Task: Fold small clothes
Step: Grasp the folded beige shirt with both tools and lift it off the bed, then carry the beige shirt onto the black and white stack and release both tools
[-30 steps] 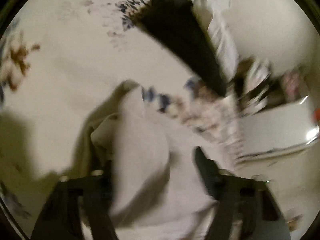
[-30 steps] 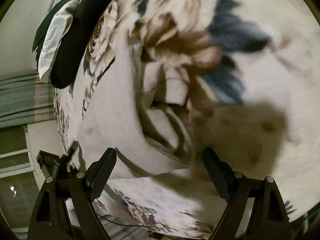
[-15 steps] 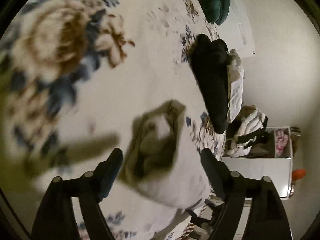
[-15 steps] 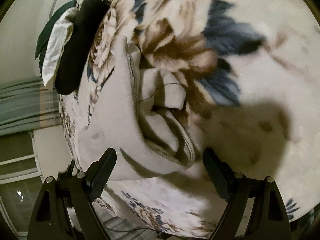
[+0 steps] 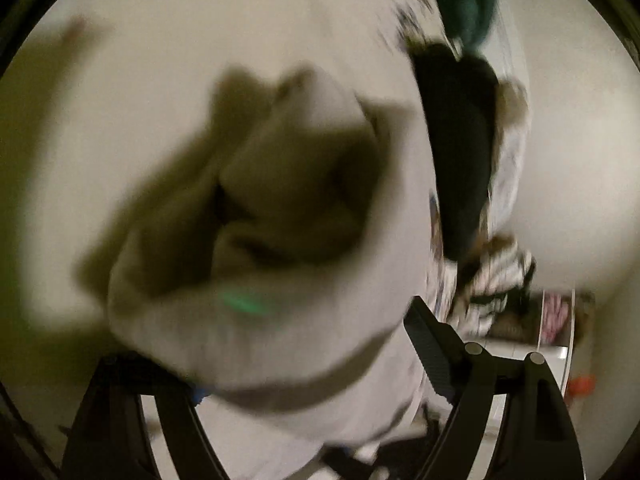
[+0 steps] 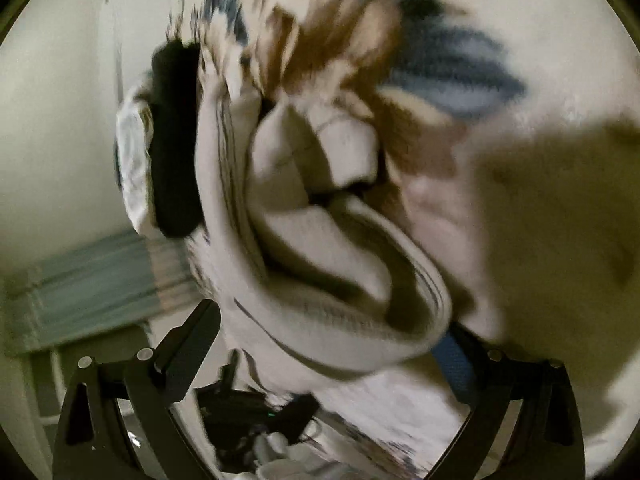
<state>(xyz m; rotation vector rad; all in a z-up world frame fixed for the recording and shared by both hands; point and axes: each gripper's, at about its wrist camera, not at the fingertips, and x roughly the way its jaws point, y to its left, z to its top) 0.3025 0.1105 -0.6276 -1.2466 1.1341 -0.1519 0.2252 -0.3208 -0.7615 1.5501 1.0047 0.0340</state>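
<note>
Dropped closer to the garment (image 5: 280,216) since a second ago, both views now filled by it, crumpled on the floral bed (image 6: 560,60). Left gripper (image 5: 304,344) jaws wide, cloth between, not pinched. Right gripper (image 6: 332,344) jaws opening around the hem, not pressing. Best to find one single edge each, clamp cleanly, then lift and spread flat before folding.
</note>
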